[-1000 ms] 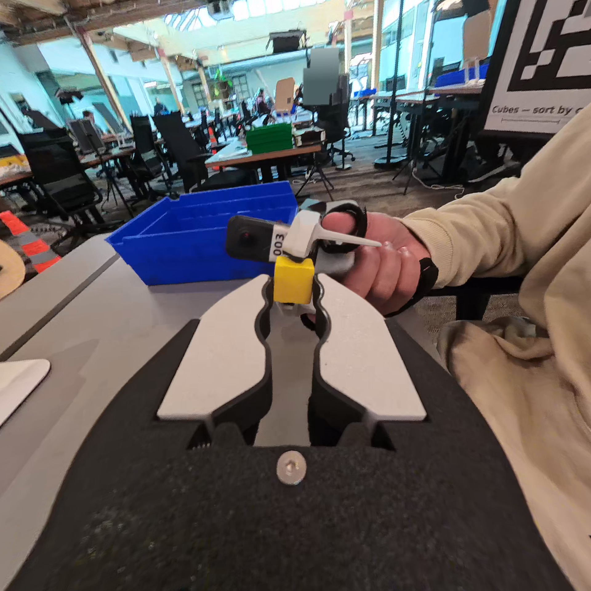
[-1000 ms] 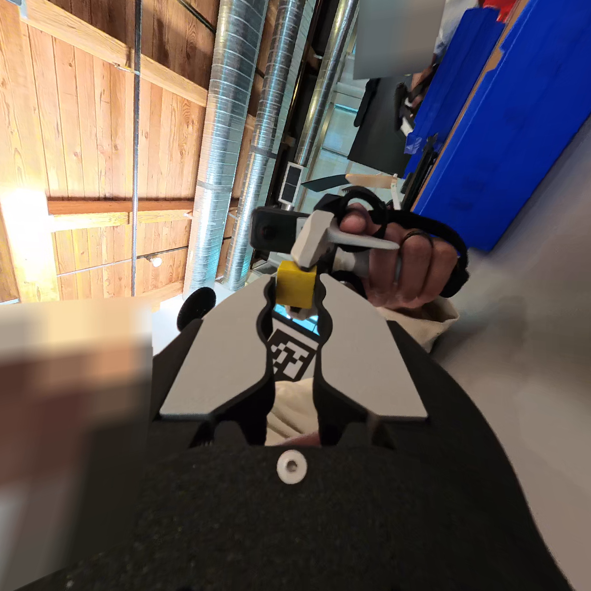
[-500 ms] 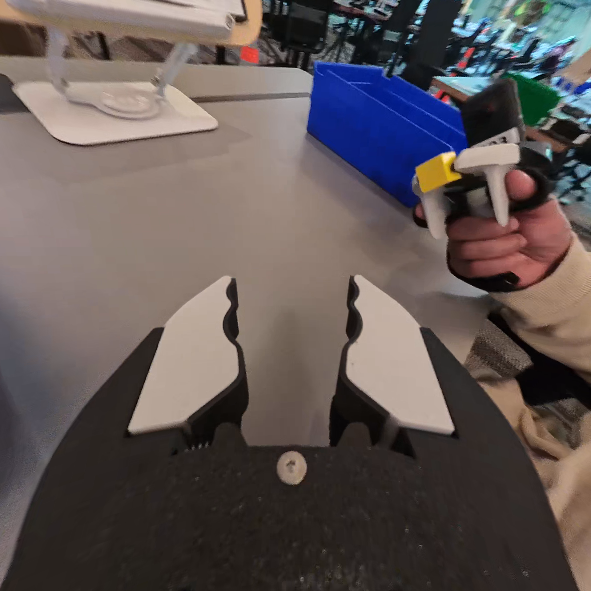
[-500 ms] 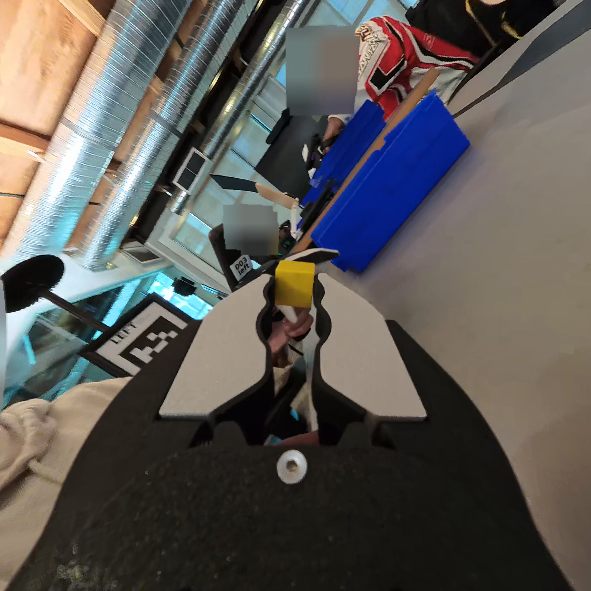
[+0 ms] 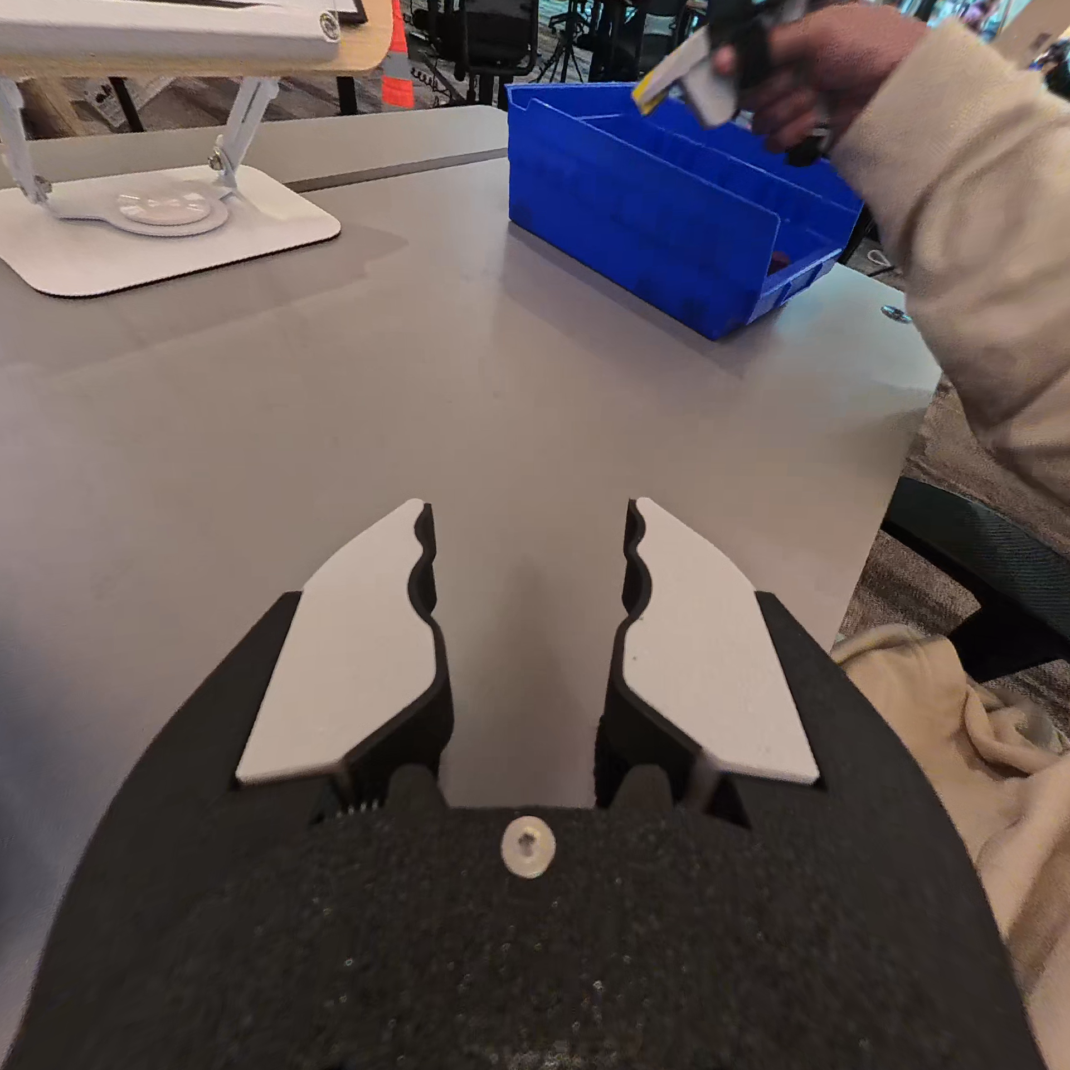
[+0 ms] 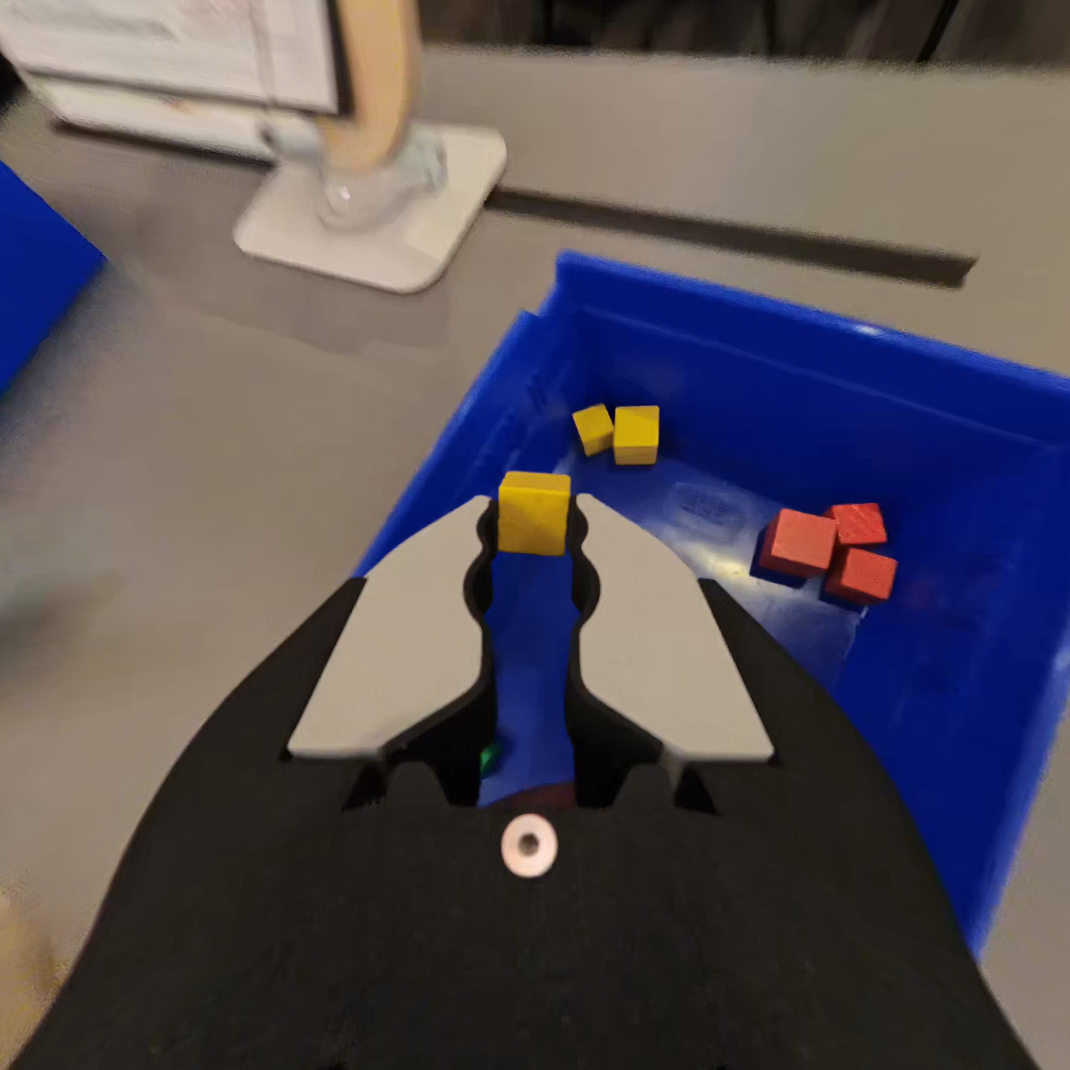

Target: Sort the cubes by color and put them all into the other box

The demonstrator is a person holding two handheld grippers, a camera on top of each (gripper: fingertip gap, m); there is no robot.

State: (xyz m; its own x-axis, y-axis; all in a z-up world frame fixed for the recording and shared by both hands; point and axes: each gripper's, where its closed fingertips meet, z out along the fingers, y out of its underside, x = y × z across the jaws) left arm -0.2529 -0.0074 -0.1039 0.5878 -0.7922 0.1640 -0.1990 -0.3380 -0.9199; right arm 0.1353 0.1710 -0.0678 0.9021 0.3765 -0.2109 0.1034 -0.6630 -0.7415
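right hand-held gripper carrying a yellow cube over the blue box

right wrist view: my right hand-held gripper (image 6: 534,509) is clamped on a yellow cube (image 6: 532,512), which sits between its fingertips, above the near left wall of the blue box (image 6: 810,359). on the floor of this box lie two more yellow cubes (image 6: 616,431), touching each other near the far left corner, and three red cubes (image 6: 828,550) clustered together to the right of them, well apart from the yellow pair. a small green patch (image 6: 491,755) shows low in the gap between my fingers; i cannot tell what it is. the box rests on the grey surface (image 6: 231,492). a white stand (image 6: 376,220) is on the surface beyond the box, and the blue edge of a second box (image 6: 35,289) shows at the far left.

left wrist view: my left hand-held gripper (image 5: 530,509) is held above the grey surface with its fingers apart and nothing between them. ahead and to the right stands the blue box, with my right hand-held gripper above it, gripped by my hand (image 5: 810,63) in a cream sleeve (image 5: 955,231); the picture is blurred there. the white stand is at the far left.
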